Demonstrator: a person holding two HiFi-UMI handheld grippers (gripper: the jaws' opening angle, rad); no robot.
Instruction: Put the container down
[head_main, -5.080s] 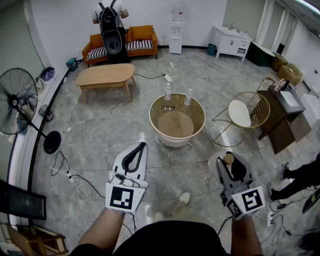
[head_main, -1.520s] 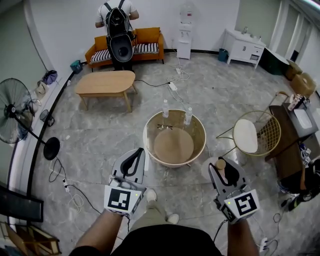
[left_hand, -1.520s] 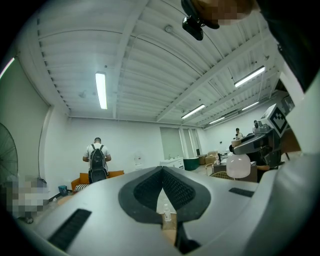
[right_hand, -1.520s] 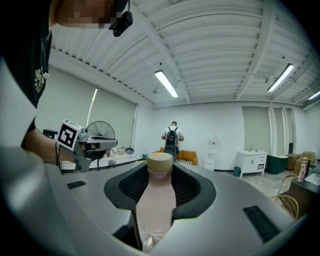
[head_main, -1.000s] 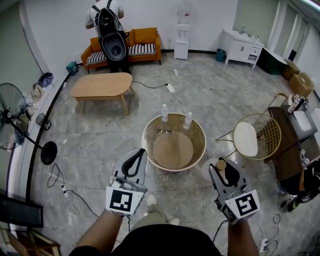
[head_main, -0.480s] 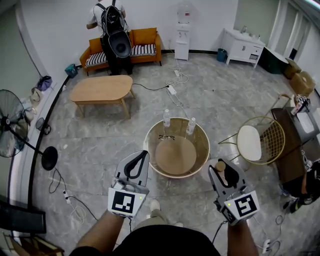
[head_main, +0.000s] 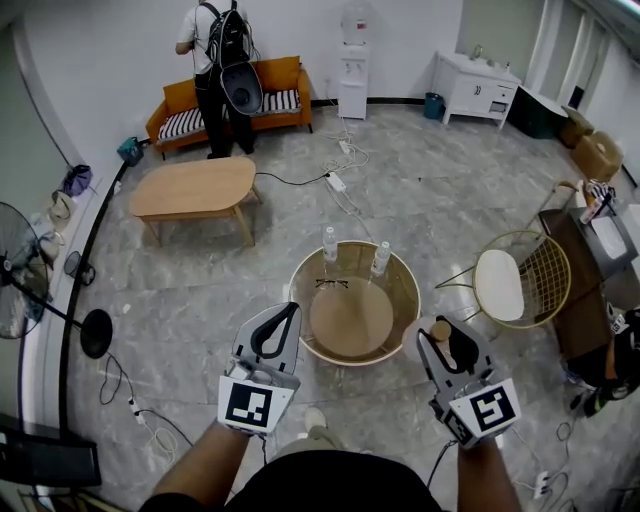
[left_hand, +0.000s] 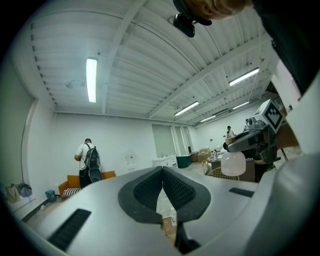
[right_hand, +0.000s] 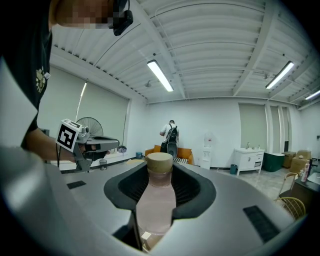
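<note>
A round table (head_main: 352, 318) stands in front. The right gripper (head_main: 452, 338) squeezes the container (right_hand: 156, 200), a clear bottle with a cork top, up in the air by the table's right edge. The left gripper (head_main: 277, 325) is pinched closed on nothing.

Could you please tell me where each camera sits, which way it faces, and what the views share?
Head view: on the person's head, facing steeply down at the round table; forearms, left gripper and right gripper show.
Left gripper view: on the left gripper, facing along its shut jaws toward the ceiling; the right gripper shows at right.
Right gripper view: on the right gripper, facing along jaws clamped on the bottle; the left gripper shows at left.
Shared: all show the backpack-wearing person by the orange sofa.
</note>
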